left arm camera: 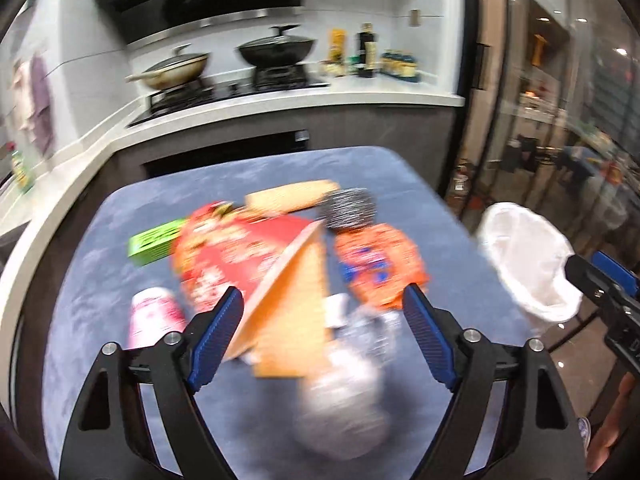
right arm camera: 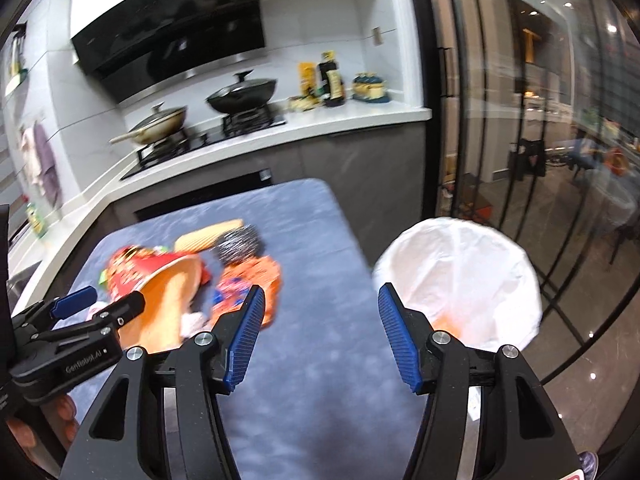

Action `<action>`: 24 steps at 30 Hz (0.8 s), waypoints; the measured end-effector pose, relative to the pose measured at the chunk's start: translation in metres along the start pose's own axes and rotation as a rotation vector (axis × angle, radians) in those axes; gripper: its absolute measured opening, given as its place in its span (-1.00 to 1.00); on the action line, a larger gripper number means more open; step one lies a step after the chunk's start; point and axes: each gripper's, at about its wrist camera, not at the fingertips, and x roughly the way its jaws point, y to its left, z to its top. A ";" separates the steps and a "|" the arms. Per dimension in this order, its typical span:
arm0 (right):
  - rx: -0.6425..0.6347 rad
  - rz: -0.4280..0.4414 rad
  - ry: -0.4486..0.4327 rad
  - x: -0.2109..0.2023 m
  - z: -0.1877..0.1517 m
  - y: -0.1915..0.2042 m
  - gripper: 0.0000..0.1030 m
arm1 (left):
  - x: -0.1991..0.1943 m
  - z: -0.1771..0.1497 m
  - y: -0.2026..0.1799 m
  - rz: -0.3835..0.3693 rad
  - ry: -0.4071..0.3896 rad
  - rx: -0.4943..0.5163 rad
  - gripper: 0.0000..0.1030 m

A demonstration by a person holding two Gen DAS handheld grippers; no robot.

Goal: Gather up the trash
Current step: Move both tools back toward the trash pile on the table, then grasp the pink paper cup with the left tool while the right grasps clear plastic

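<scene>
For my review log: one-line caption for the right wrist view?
Open right gripper above the blue table, empty, between the snack-wrapper pile and white-lined bin.

This is a kitchen in a home. A white counter (right arm camera: 360,114) runs along the wall, and a black stove (right arm camera: 208,136) sits in it. Two pans with lids stand on the stove, a tan one (right arm camera: 160,122) and a black one (right arm camera: 242,94). A big dark hood (right arm camera: 172,28) hangs above them. Bottles and jars (right arm camera: 332,84) stand in the corner of the counter. Cloths (right arm camera: 40,160) hang on the tiled wall at the left. In front stands a desk (right arm camera: 304,340) with a blue cover, and beside it a bin with a white bag (right arm camera: 460,280). On the right is a glass door (right arm camera: 540,140) with dark frames, shiny with lights.
</scene>
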 end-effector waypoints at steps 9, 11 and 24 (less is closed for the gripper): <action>-0.056 0.082 0.099 0.015 -0.029 0.061 0.18 | -0.008 -0.028 0.086 0.122 0.023 -0.130 0.70; -0.069 0.101 0.119 0.020 -0.036 0.075 0.19 | -0.007 -0.032 0.099 0.142 0.033 -0.151 0.70; -0.133 0.141 0.225 0.064 -0.070 0.137 0.30 | 0.008 -0.058 0.154 0.155 0.090 -0.257 0.75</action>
